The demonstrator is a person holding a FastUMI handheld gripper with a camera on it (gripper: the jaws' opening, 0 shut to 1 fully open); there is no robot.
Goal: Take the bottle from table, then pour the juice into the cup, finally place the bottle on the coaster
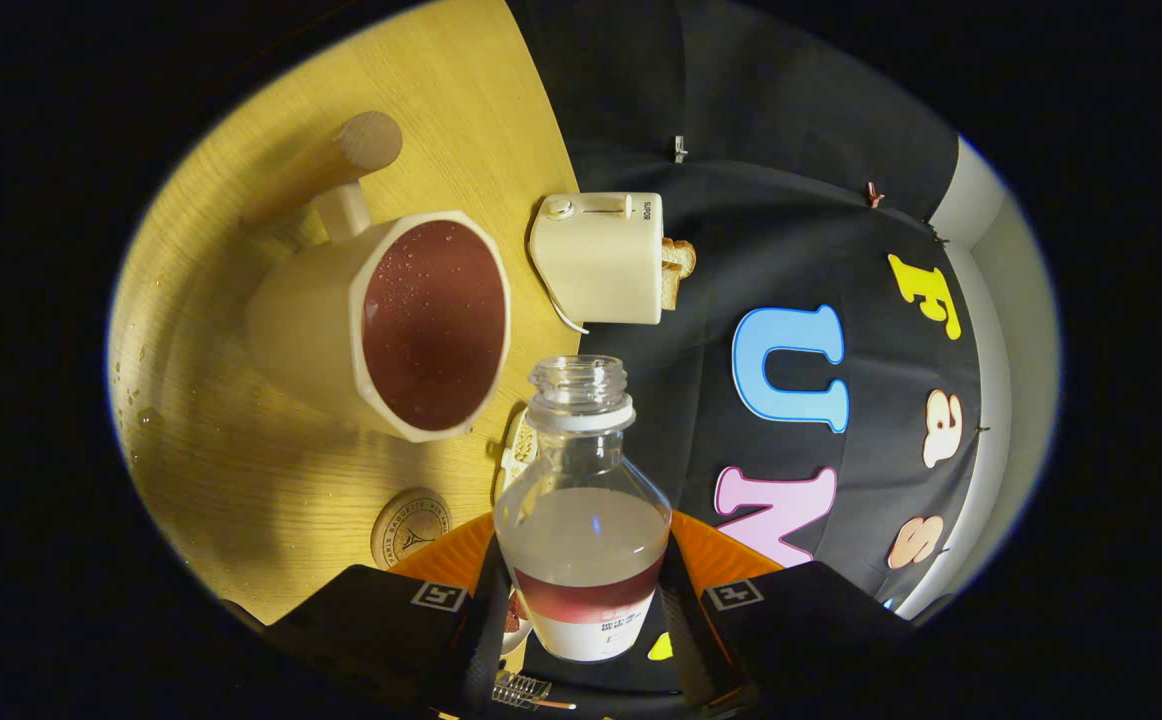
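Note:
My gripper [583, 610] is shut on a clear uncapped bottle [583, 500], one finger pressing on each side of its lower body. A thin band of dark red juice remains near the bottle's base. The whole view is rolled, so the table looks tipped. Beyond the bottle's open mouth, to its left, stands a cream cup [381, 325] with a wooden handle, holding dark red juice. A round cork coaster [411, 527] lies on the wooden table [241, 480], close beside the left finger and nearer than the cup.
A cream toaster [601, 257] with bread slices in it stands at the table's far edge, beyond the bottle's mouth. Water droplets dot the table near the cup. The black booth wall rises behind the table.

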